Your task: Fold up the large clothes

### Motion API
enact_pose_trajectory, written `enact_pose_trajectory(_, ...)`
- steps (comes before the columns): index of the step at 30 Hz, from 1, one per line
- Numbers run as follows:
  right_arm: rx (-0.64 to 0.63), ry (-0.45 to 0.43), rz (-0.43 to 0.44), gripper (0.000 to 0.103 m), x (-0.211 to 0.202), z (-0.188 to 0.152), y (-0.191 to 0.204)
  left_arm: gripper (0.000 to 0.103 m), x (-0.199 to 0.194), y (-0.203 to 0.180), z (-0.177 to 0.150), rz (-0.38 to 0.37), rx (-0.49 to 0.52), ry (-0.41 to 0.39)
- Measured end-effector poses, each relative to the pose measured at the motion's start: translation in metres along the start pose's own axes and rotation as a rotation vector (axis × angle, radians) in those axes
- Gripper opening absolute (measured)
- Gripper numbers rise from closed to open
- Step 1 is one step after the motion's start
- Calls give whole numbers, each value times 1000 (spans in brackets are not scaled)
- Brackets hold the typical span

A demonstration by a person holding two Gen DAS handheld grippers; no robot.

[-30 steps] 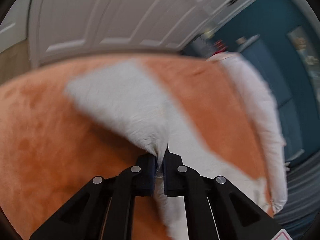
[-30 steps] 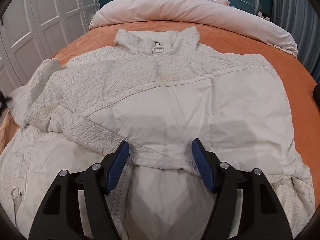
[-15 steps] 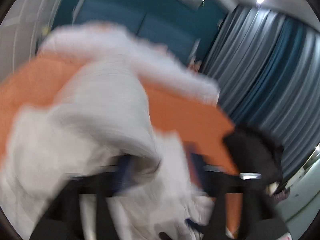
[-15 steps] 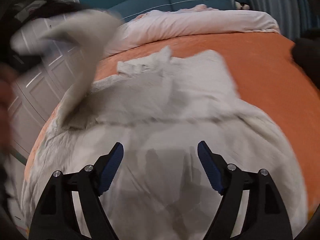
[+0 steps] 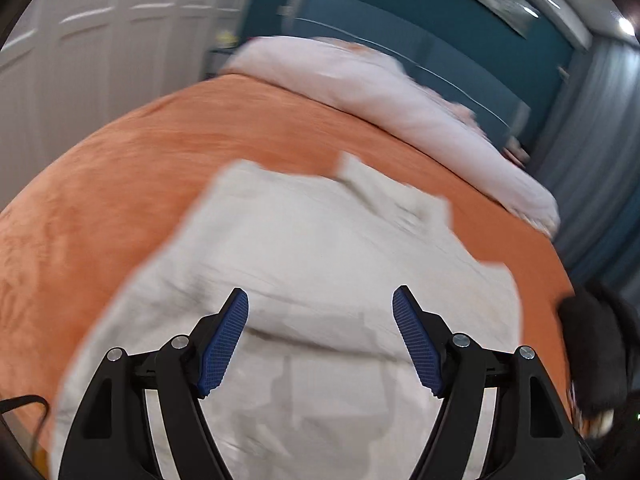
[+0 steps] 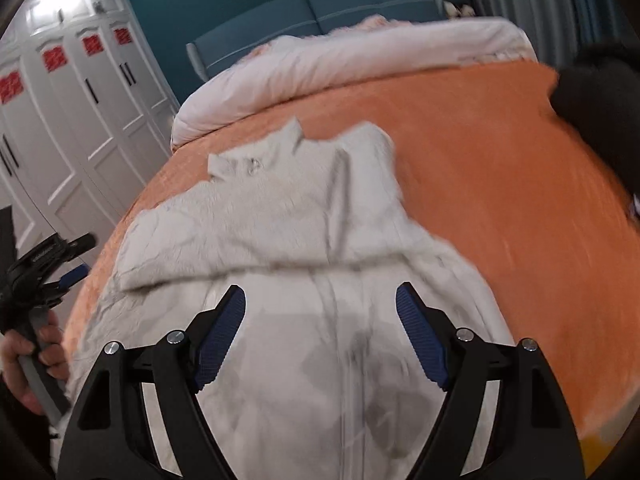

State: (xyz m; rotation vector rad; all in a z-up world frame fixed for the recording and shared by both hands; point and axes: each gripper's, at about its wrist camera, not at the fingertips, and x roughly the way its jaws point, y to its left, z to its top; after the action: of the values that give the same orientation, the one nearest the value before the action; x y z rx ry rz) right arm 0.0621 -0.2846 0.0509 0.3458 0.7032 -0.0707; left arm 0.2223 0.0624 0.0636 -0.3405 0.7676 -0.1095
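Note:
A large white jacket [image 6: 280, 216] lies spread on the orange bedspread [image 6: 480, 168], collar toward the headboard. Both sleeves are folded in across its chest. My right gripper [image 6: 320, 340] hovers over the jacket's lower front, jaws open with only cloth far below them. The left wrist view, blurred, shows my left gripper [image 5: 320, 340] open above the jacket [image 5: 320, 248], holding nothing. In the right wrist view that left gripper [image 6: 60, 264] appears at the left edge in a hand [image 6: 24, 356], beside the bed.
A rolled pale pink duvet [image 6: 340, 64] lies along the blue headboard [image 6: 320, 8]. White wardrobe doors [image 6: 80, 112] line the left side. A fuzzy black shape [image 6: 600, 112], unclear what, sits at the bed's right edge. Grey curtains [image 5: 592, 152] hang on the right.
My left gripper opened and let go of the sleeve, which now lies folded over the jacket's chest. The right gripper drew back and higher, its jaws slightly wider.

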Motion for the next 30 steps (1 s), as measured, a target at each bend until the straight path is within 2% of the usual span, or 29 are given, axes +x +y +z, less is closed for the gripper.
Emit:
enact_pose_trajectory(4,-36,17,-33,75,36,23,11,72,13,55,11,65,-143,7)
enact_pose_trajectory(6,-37,43,-48,77,60,33,12,72,23,77,7,54,-216,34)
enact_pose_trajectory(8,-42,86,-72,78,83,35,13,72,33,84,3,49,-235,49)
enact_pose_trajectory(9,-37,112,-65,74,94,35,14,70,39,82,1,58,-223,51)
enact_pose_trajectory(10,-27,144,-35,43,105,36,14,70,46,79,0,71,-195,52)
enact_pose_trajectory(11,-13,181,-4,20,115,38,18,67,42,80,-3,83,-173,52)
enact_pose_trajectory(12,-15,161,7,13,113,44,23,63,46,77,-7,107,-147,53)
enact_pose_trajectory(13,-31,87,72,7,98,55,34,62,50,76,-8,131,-133,57)
enact_pose_trajectory(16,-99,-89,123,6,60,79,60,60,64,91,-17,144,-167,85)
enact_pose_trajectory(17,-117,-129,111,6,57,83,63,60,68,97,-22,151,-185,92)
enact_pose_trajectory(18,-128,-115,79,6,67,84,62,60,71,103,-25,156,-202,96)
enact_pose_trajectory(20,-138,61,-41,8,125,69,43,63,75,109,-31,155,-214,94)
enact_pose_trajectory(21,-115,193,-82,12,159,54,29,64,75,108,-33,157,-206,88)
enact_pose_trajectory(22,-79,231,-59,11,170,45,20,64,75,105,-33,170,-186,84)
enact_pose_trajectory(23,-53,192,-50,13,163,46,17,64,76,103,-33,178,-176,85)
enact_pose_trajectory(25,-48,126,-116,18,141,55,23,64,77,102,-35,187,-161,80)
enact_pose_trajectory(27,-13,15,-144,19,109,60,29,64,78,102,-37,190,-157,75)
enact_pose_trajectory(29,-24,-82,-122,19,83,63,47,64,79,99,-39,204,-140,69)
enact_pose_trajectory(30,-59,-89,-80,21,80,64,61,64,79,98,-39,210,-134,68)
